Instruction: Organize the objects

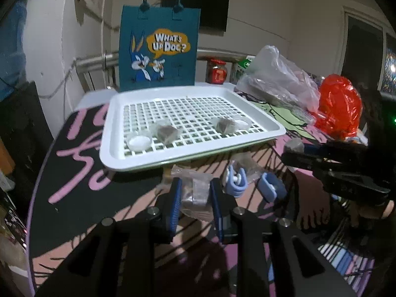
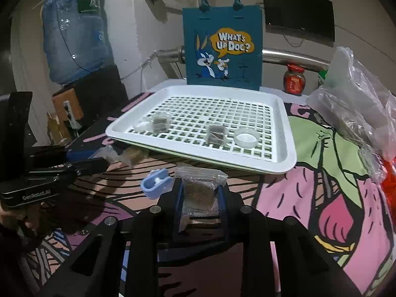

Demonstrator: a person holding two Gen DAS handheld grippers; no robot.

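Observation:
My left gripper (image 1: 194,185) is shut on a clear packet of brown tea (image 1: 194,195) just in front of the white grid tray (image 1: 116,113). My right gripper (image 2: 200,185) is shut on another clear brown packet (image 2: 199,193), also close to the tray's (image 2: 284,123) near edge. Each gripper shows in the other's view: the right gripper (image 1: 287,152) with a packet at its tip, the left gripper (image 2: 104,160) likewise. On the tray lie two brown packets (image 2: 159,122) (image 2: 216,133) and two small white round dishes (image 2: 247,137) (image 2: 141,125).
Pale blue clips (image 1: 235,180) (image 2: 156,183) and a loose brown packet (image 2: 133,156) lie on the patterned cloth before the tray. A teal cartoon tote (image 2: 222,49) stands behind it. A red jar (image 2: 294,79), clear plastic bags (image 2: 354,99) and a red bag (image 1: 339,106) crowd the right.

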